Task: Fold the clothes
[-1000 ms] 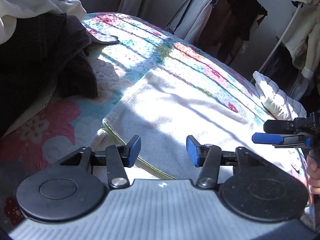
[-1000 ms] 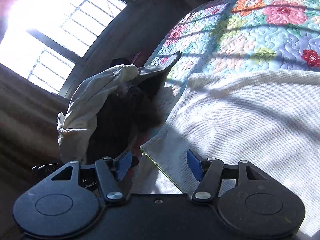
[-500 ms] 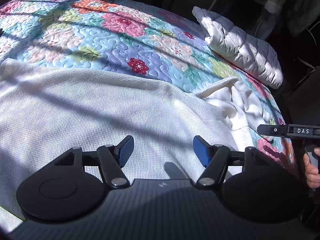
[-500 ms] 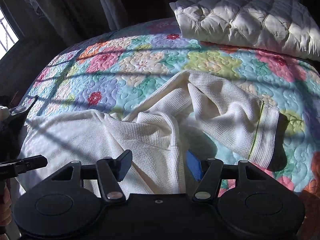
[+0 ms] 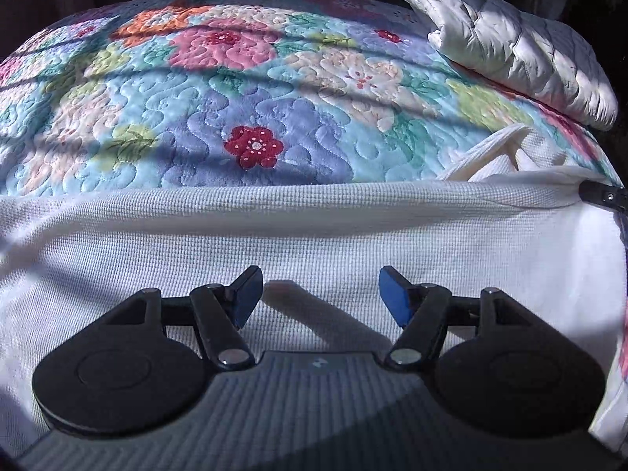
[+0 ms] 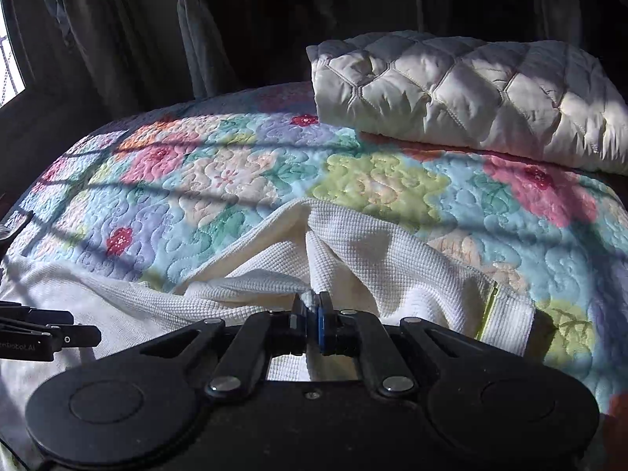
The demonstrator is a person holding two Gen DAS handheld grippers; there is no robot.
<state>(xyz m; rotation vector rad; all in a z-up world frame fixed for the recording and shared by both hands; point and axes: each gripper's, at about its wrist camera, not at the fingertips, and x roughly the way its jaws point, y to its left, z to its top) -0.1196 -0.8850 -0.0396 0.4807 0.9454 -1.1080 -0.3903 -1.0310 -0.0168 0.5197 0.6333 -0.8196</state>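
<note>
Your right claw has just clamped the cream waffle-knit garment at a bunched fold; left claw wide above it. Far hem probably flat; quilt beyond lies open.

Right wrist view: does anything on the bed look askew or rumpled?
Yes. The cream waffle-knit garment is bunched into ridges at its sleeve end rather than lying flat on the floral quilt. The right gripper is shut on one fold there. Nothing looks damaged.

Cream waffle-knit garment, pastel floral quilt, white diamond-stitched pillow.
</note>
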